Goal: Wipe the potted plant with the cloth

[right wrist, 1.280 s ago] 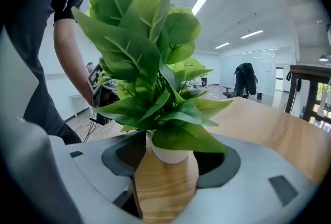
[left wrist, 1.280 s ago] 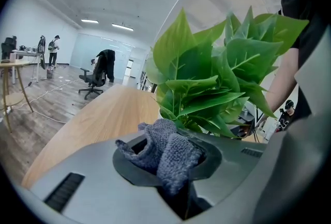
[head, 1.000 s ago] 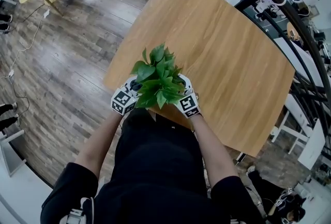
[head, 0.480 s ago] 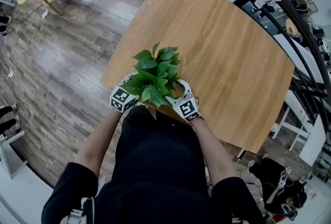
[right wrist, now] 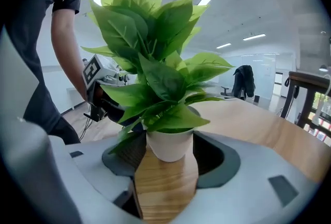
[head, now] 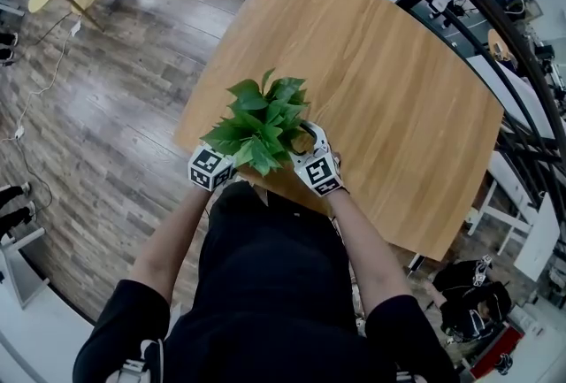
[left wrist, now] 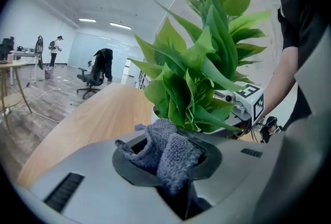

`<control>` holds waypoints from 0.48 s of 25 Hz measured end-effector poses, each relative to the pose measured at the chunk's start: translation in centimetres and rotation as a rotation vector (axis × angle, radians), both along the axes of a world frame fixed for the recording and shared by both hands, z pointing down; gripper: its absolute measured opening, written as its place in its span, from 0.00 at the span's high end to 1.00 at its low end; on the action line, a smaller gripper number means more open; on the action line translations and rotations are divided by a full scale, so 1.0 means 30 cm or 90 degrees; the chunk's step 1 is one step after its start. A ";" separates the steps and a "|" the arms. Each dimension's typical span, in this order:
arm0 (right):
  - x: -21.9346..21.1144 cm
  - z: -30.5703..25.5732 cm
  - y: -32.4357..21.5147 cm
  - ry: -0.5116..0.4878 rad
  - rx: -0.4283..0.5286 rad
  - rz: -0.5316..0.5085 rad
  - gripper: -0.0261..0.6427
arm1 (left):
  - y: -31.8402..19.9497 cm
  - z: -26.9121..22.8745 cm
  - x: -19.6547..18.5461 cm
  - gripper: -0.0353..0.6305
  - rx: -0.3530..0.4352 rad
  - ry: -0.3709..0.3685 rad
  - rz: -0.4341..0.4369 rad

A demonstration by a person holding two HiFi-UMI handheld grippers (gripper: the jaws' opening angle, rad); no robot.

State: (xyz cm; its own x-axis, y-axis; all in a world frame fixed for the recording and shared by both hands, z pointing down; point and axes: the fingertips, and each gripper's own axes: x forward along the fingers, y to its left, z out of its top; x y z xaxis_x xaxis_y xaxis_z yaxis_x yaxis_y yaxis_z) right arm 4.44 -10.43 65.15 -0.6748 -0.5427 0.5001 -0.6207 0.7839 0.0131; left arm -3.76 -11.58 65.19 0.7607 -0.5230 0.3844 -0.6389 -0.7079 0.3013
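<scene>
Left gripper [left wrist: 166, 158] pinches cloth [left wrist: 158, 140]; right gripper [right wrist: 168, 158] grips potted plant [right wrist: 168, 144].

The cloth [left wrist: 170, 153] looks nubbly knit, leaves [right wrist: 160, 78] glossy, pot [right wrist: 169, 148] smooth, table [head: 398, 80] matt wood
</scene>
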 end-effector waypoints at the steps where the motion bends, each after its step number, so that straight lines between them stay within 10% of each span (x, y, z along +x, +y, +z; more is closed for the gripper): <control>1: -0.001 0.003 0.002 -0.001 0.000 0.002 0.56 | 0.004 -0.002 0.000 0.78 0.000 0.001 0.002; 12: 0.003 0.008 0.005 -0.002 -0.009 0.030 0.57 | 0.072 -0.017 0.059 0.78 -0.012 0.030 0.032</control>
State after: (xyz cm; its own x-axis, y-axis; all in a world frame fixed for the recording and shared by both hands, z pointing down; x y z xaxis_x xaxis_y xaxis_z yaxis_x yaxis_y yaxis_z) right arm 4.54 -10.27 65.39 -0.6496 -0.5675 0.5060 -0.6575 0.7535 0.0009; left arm -1.99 -9.42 64.69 0.8030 -0.4769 0.3575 -0.5879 -0.7324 0.3434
